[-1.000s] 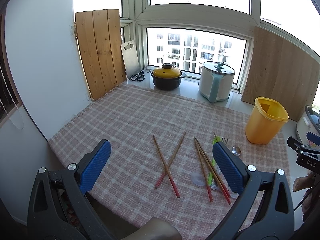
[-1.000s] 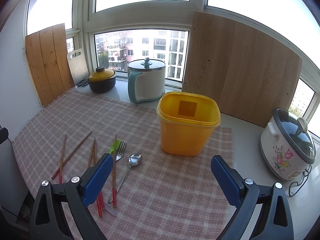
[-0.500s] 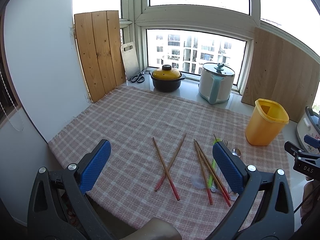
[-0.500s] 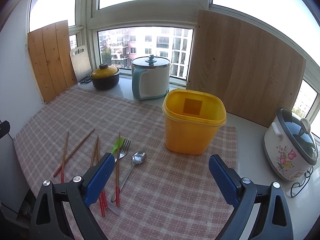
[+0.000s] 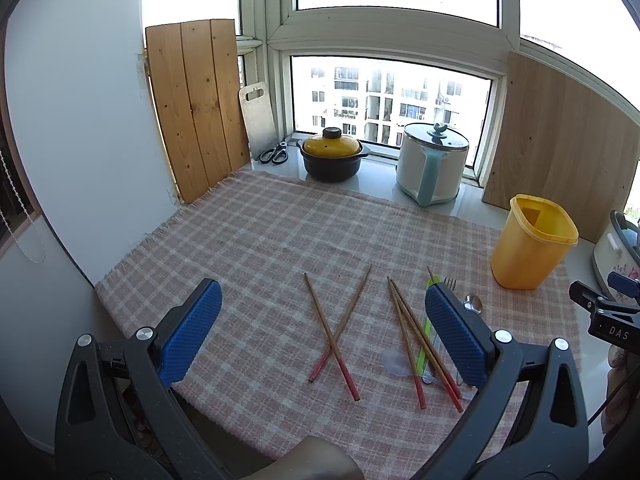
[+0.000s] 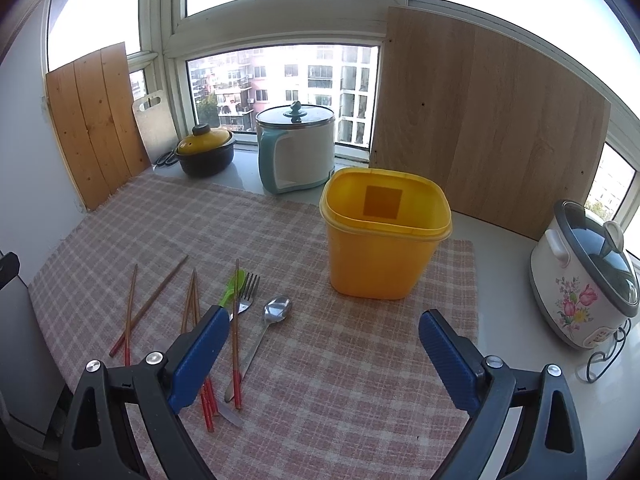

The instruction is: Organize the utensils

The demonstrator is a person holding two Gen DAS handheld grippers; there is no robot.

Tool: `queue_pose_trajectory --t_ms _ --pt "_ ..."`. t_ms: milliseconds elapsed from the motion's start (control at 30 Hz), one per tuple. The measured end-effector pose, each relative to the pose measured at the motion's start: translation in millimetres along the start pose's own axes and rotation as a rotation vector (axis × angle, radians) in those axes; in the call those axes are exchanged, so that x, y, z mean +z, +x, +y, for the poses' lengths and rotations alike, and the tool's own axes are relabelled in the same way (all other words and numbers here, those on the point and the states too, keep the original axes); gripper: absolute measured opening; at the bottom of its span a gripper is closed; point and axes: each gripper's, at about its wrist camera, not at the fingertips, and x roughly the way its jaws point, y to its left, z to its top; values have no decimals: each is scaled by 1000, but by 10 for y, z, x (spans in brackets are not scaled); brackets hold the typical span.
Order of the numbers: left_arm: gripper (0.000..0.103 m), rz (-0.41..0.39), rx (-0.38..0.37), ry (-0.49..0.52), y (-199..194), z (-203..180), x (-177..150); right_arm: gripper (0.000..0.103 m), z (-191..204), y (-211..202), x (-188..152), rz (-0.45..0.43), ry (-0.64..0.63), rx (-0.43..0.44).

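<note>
On the checked cloth (image 6: 328,380) stands the empty yellow bin (image 6: 380,248), left of it lie chopsticks (image 5: 334,330), fork (image 6: 246,294) and spoon (image 6: 272,318), while left gripper (image 5: 320,332) and right gripper (image 6: 320,354) hover above, fingers wide apart.

Home kitchen corner, rice cooker (image 6: 586,276), clay pot (image 5: 331,156), checked tablecloth (image 5: 260,240), apartment blocks outside the window (image 5: 392,100)

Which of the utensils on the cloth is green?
The plastic green utensil, lying just left of the metal fork among the chopsticks. The spoon is metal, and the chopsticks are brown with red tips.
</note>
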Motion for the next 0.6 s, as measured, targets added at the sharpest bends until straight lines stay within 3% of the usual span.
queue_pose_trajectory --t_ms 600 --pt "103 30 -22 12 119 -20 -95 97 16 65 -12 33 -9 -26"
